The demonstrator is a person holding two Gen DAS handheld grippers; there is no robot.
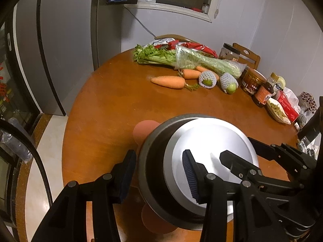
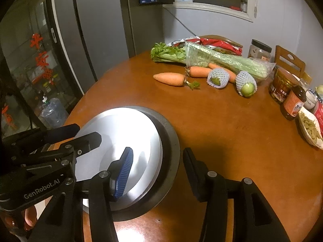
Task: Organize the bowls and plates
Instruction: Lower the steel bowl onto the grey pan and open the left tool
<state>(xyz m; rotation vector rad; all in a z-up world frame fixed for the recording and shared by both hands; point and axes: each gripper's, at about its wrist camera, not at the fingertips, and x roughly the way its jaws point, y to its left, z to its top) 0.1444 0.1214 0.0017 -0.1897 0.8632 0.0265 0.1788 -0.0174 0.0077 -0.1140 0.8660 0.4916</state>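
Two hand-held grippers straddle opposite rims of a dark metal bowl (image 1: 153, 161) holding a tilted silver plate (image 1: 212, 141) at the near edge of the round wooden bench (image 1: 113, 100). The left hand-held gripper (image 1: 159, 173) and right hand-held gripper (image 2: 159, 167) both stand apart, unclamped. Beyond lie carrots (image 1: 168, 81), netted fruit (image 1: 208, 79), celery (image 1: 181, 57) and jars (image 1: 252, 80).

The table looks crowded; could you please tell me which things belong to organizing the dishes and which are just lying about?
Belongs to the job:
- white plate
- grey plate beneath it
- pink plate at the bottom

Lying about:
- carrots
- celery
- netted fruits
- jars
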